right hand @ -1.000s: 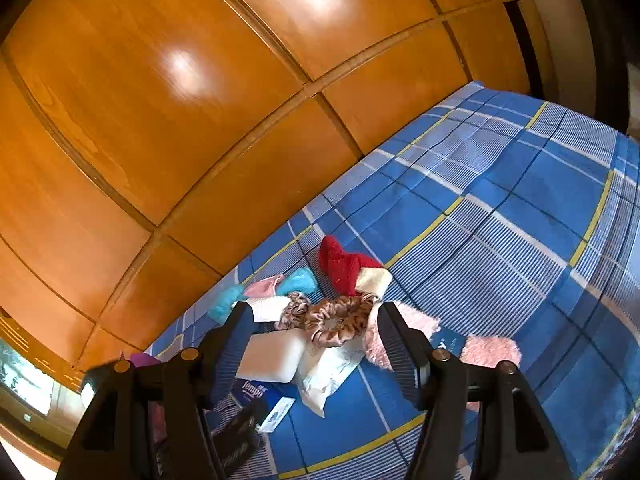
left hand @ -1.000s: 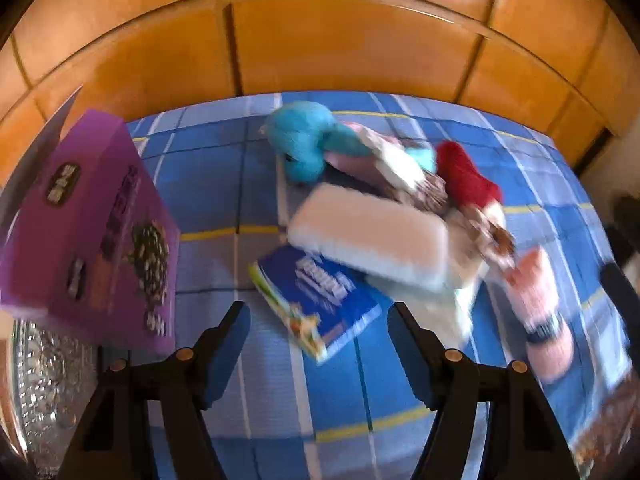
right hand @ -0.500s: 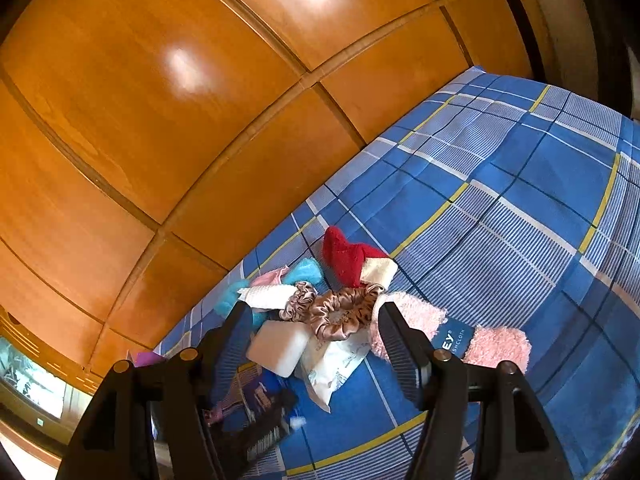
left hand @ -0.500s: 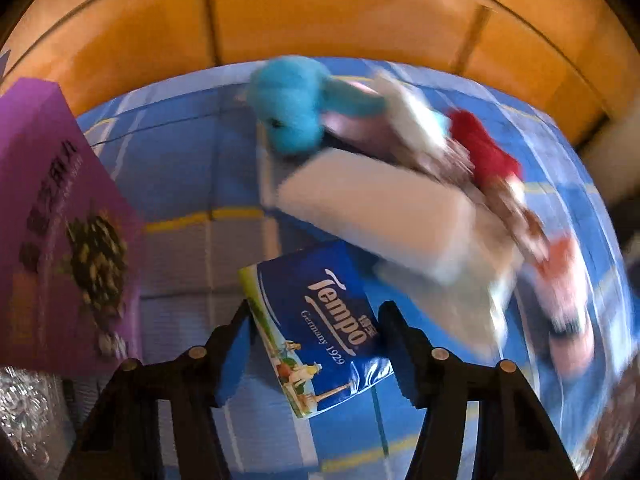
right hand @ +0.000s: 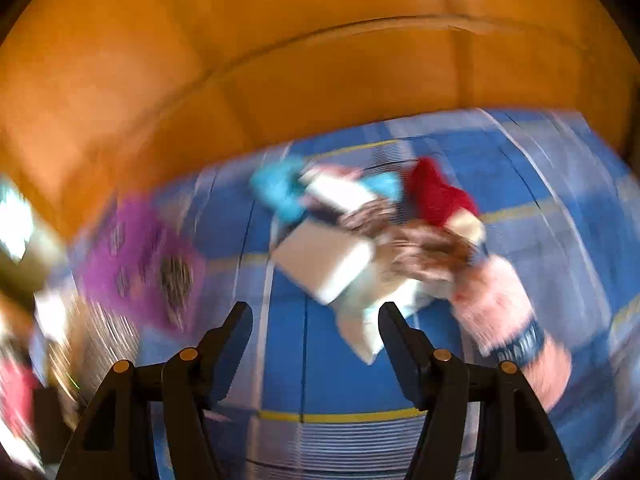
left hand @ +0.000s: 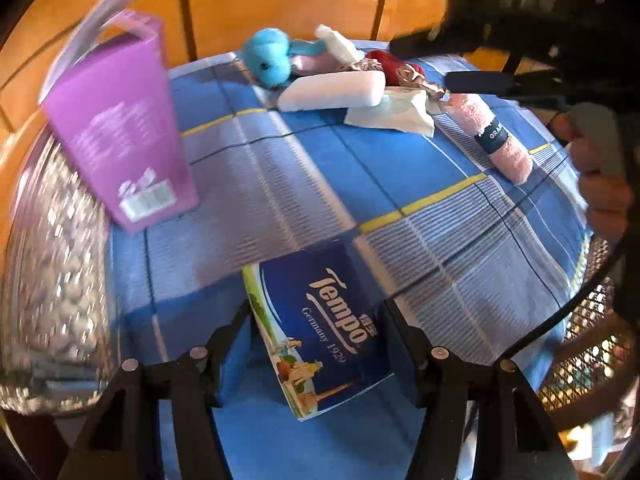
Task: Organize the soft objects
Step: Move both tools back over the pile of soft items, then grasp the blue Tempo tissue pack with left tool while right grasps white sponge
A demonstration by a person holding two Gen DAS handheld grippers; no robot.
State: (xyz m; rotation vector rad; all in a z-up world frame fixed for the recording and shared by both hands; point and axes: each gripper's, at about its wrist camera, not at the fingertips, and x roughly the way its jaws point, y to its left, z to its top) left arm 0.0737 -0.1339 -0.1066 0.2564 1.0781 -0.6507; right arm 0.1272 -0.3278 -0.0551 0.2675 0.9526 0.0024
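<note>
My left gripper is shut on a blue Tempo tissue pack and holds it above the blue plaid cloth. A pile of soft things lies at the far side: a blue plush, a white sponge block, a white tissue, a red sock, a scrunchie and a pink rolled towel. My right gripper is open and empty, above the cloth in front of the blurred pile: sponge, red sock, pink towel.
A purple box stands at the left on the cloth; it also shows in the right wrist view. A silver patterned tray lies at the left edge. A dark mesh basket sits at the right. Wooden panels rise behind.
My left gripper closed on the Tempo pack and drew it back away from the pile. My right gripper swung down towards the pile; its view is now blurred.
</note>
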